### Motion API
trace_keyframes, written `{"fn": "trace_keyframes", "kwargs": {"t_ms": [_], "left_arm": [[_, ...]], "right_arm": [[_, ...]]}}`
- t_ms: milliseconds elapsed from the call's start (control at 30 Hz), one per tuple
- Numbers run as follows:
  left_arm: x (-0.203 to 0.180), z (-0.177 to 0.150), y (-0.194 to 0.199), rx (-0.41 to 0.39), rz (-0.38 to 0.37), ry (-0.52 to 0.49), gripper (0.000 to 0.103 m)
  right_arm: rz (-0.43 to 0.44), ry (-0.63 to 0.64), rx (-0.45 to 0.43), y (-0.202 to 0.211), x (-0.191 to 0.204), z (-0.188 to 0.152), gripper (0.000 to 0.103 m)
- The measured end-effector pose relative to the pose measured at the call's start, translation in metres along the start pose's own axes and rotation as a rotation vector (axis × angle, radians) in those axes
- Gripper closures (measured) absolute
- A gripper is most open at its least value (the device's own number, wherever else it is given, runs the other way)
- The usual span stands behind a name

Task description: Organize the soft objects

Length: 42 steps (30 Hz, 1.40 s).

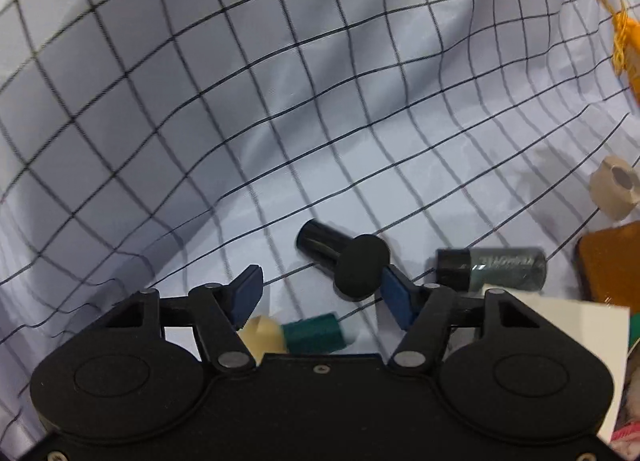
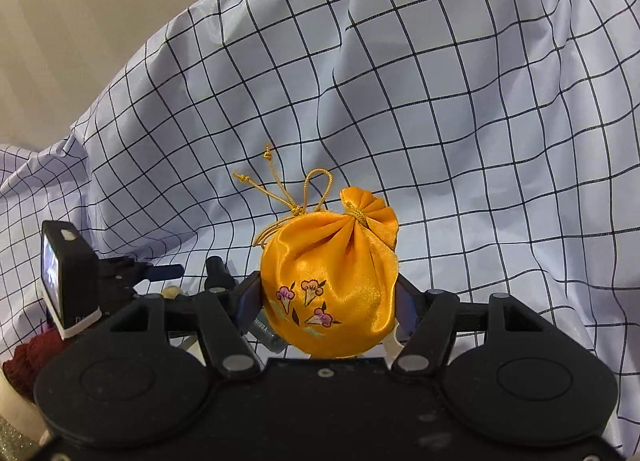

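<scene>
We saw the orange satin pouch [image 2: 328,285] pinched between the blue pads of the right hand-held gripper [image 2: 328,301], its round body filling the gap between them and the pads pressed against both of its sides. The pouch hung above the checked cloth [image 2: 480,121] that covered everything beneath it. Its gathered neck pointed up and away from the camera, tilted a little to the right, so its long axis ran from the flower print low on its front to the fanned ruffle at the top. The yellow drawstring [image 2: 280,189] trailed from the neck toward the upper left.

Just below the pouch, partly hidden behind it, a dark tube with pale lettering [image 2: 266,331] lay on the cloth. To the left of the pouch we saw the left hand-held gripper's camera block [image 2: 68,277], and farther left a dark red knitted thing [image 2: 32,353] at the frame's edge.

From the left wrist, the pouch showed only as an orange edge [image 1: 630,57] at far right. The left hand-held gripper [image 1: 320,301] stood spread, nothing pressed between its pads. A black capped bottle [image 1: 320,243] lay touching its right finger, with a teal-and-cream piece [image 1: 304,335] between the fingers lower down. Nearer the pouch's side lay a dark lettered tube [image 1: 492,269], a beige tape roll [image 1: 614,187], an orange flat thing [image 1: 612,265] and a white card [image 1: 580,325].
</scene>
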<state>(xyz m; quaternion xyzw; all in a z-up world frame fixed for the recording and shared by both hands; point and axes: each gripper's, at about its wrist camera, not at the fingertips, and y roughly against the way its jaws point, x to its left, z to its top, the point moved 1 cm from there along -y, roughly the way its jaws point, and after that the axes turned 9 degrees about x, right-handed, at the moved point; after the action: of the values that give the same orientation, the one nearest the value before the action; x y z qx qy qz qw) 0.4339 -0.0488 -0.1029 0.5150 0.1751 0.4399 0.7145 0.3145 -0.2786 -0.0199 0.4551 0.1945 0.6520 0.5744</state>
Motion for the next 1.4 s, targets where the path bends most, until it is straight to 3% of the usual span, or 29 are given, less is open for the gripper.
{"fn": "trace_keyframes", "kwargs": {"t_ms": [233,400,567,767,900,1200,1400], "left_arm": [[-0.005,0.017,-0.010,0.010,-0.037,-0.003,0.041],[-0.010,0.024,-0.027,0.061,-0.035,0.004,0.047],[-0.005,0.026,-0.028,0.047,-0.071,0.027,0.049],[-0.003,0.028,-0.016,0.026,-0.072,0.034,0.049],[-0.010,0.033,0.007,-0.006,-0.064,0.043,0.049],[-0.072,0.055,0.070,-0.074,-0.111,0.012,0.049],[-0.127,0.062,0.090,-0.062,-0.201,-0.001,0.049]], "right_arm": [[0.002,-0.016,0.011,-0.006,-0.003,-0.002,0.037],[-0.002,-0.027,0.016,-0.008,-0.008,-0.002,0.037],[-0.014,-0.029,0.018,-0.009,-0.013,-0.006,0.037],[-0.026,-0.037,0.001,-0.004,-0.016,-0.010,0.037],[-0.082,-0.039,-0.032,0.007,-0.017,-0.016,0.037],[-0.221,-0.077,-0.065,0.033,-0.036,-0.052,0.037],[-0.269,-0.129,-0.050,0.046,-0.059,-0.084,0.037]]}}
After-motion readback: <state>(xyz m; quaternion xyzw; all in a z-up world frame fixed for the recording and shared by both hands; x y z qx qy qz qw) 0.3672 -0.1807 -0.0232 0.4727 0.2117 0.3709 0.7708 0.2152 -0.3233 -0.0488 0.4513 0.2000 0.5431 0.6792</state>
